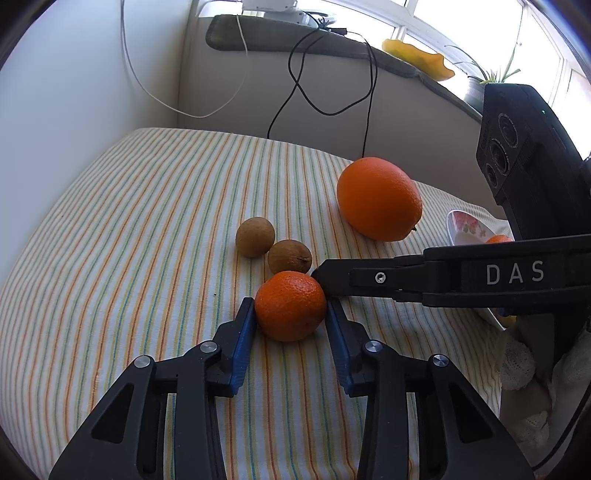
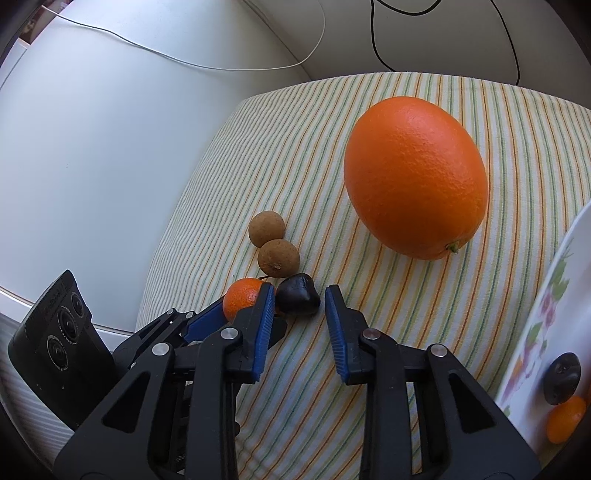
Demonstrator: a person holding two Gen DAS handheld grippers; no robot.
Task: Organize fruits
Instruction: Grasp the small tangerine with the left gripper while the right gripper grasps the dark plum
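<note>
Orange mandarin (image 1: pixel 290 305) sits clamped in the left claw (image 1: pixel 291 314); right claw (image 2: pixel 300 299), jaws apart, flanks a dark cherry (image 2: pixel 297 294).

Sunlit window (image 1: pixel 443 22) above striped tablecloth (image 1: pixel 147 221)

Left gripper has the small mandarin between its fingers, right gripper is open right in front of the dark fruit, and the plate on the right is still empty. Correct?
Not quite: the plate is not empty. The right wrist view shows a dark plum-like fruit and a small orange fruit already on it. The rest holds: the left gripper brackets the small mandarin, and the right gripper is open before the dark fruit.
</note>
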